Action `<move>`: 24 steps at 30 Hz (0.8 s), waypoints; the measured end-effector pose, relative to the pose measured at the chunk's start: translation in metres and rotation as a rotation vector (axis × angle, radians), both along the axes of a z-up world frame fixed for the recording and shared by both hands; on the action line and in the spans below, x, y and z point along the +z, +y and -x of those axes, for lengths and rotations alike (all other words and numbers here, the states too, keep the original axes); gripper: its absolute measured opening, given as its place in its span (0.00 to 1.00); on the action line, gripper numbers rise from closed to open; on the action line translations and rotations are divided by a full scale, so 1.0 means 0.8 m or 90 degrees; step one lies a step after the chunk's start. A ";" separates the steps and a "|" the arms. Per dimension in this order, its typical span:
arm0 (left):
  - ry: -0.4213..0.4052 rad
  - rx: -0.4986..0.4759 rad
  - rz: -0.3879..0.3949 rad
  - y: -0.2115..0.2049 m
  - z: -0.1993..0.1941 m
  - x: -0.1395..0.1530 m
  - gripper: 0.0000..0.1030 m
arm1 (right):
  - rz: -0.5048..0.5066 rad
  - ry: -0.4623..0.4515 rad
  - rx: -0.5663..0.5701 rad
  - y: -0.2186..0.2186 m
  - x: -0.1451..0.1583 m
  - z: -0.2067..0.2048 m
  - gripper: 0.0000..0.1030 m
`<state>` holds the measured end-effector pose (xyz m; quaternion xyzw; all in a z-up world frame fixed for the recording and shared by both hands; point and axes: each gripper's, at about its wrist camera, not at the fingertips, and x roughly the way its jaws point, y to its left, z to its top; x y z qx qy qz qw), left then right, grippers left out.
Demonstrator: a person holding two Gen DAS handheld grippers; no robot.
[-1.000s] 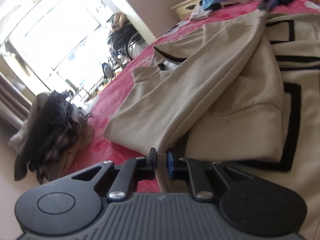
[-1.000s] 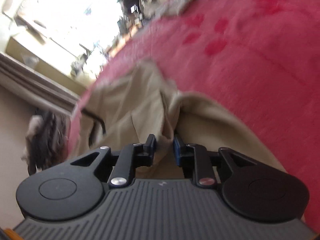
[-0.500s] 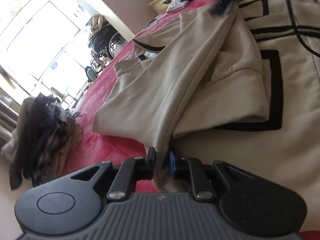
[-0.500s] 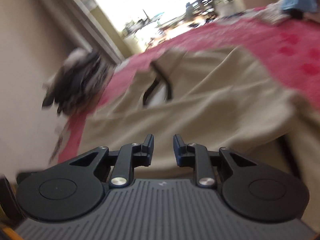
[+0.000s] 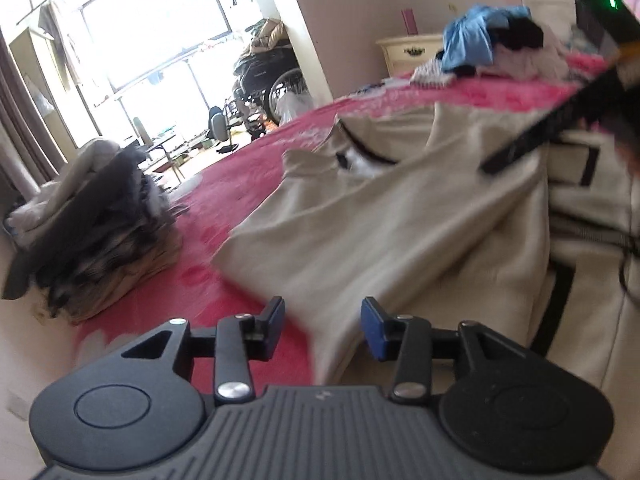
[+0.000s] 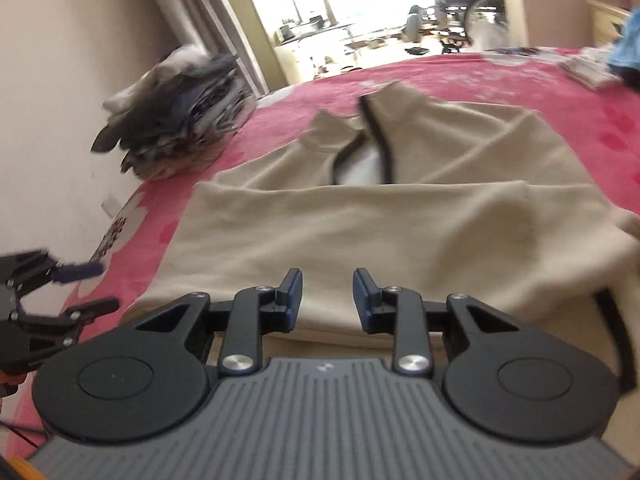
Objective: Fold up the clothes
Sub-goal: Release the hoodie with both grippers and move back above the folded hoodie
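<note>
A beige jacket (image 5: 400, 220) with black trim lies spread on the red bedspread (image 5: 248, 168), one sleeve folded across its body (image 6: 400, 232). My left gripper (image 5: 322, 328) hangs just above the jacket's near edge. Its jaws are opening, the pads are off the cloth, and the fold edge lies below the gap. My right gripper (image 6: 326, 296) hovers over the folded sleeve. Its jaws are opening too, with nothing between them. In the right wrist view the left gripper (image 6: 86, 288) shows at the left edge, jaws apart.
A stack of folded clothes (image 5: 92, 232) sits at the bed's far left by the wall (image 6: 180, 108). A heap of loose clothes (image 5: 492, 48) lies at the far right near a cream nightstand (image 5: 408, 52). A wheelchair (image 5: 272, 80) stands beyond the bed.
The left gripper has let go of the jacket's edge and its jaws have spread. The right gripper has dropped the sleeve across the jacket, rolled level and drawn back.
</note>
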<state>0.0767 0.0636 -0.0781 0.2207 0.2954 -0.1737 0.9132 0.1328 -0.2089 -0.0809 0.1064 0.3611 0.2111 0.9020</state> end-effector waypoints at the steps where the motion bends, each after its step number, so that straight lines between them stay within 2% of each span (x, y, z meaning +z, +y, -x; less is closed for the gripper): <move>1: 0.011 -0.005 0.014 -0.008 -0.009 -0.005 0.43 | -0.004 0.009 0.010 0.010 -0.007 -0.004 0.27; 2: 0.036 -0.012 0.020 -0.017 -0.018 -0.014 0.42 | -0.004 0.022 0.018 0.018 -0.015 -0.007 0.26; 4: 0.081 -0.025 -0.002 -0.029 -0.029 -0.038 0.40 | 0.030 0.051 0.029 0.034 -0.039 -0.012 0.25; 5: 0.079 -0.029 -0.009 -0.029 -0.028 -0.044 0.40 | 0.044 0.062 0.033 0.041 -0.049 -0.014 0.25; 7: 0.078 -0.037 -0.012 -0.026 -0.026 -0.048 0.40 | 0.048 0.061 0.027 0.042 -0.037 -0.011 0.25; 11: 0.099 -0.026 0.019 -0.014 -0.029 -0.045 0.42 | 0.022 0.040 0.031 0.037 -0.018 0.006 0.26; 13: 0.107 -0.020 0.027 -0.013 -0.031 -0.044 0.42 | 0.047 0.067 0.034 0.039 -0.040 0.004 0.25; 15: 0.110 -0.013 0.030 -0.012 -0.030 -0.040 0.45 | 0.010 0.075 0.016 0.027 -0.045 0.004 0.25; 20: 0.108 0.020 0.053 -0.002 -0.011 -0.020 0.59 | -0.080 0.099 -0.049 -0.008 -0.020 0.027 0.26; 21: 0.107 0.030 0.066 0.001 -0.008 -0.015 0.61 | -0.091 0.099 -0.059 -0.015 -0.016 0.035 0.26; 23: 0.109 0.055 0.096 0.009 -0.004 -0.004 0.72 | -0.097 0.094 -0.070 -0.023 -0.011 0.047 0.26; 24: 0.112 0.070 0.110 0.012 -0.002 0.000 0.75 | -0.095 0.090 -0.075 -0.026 -0.009 0.053 0.26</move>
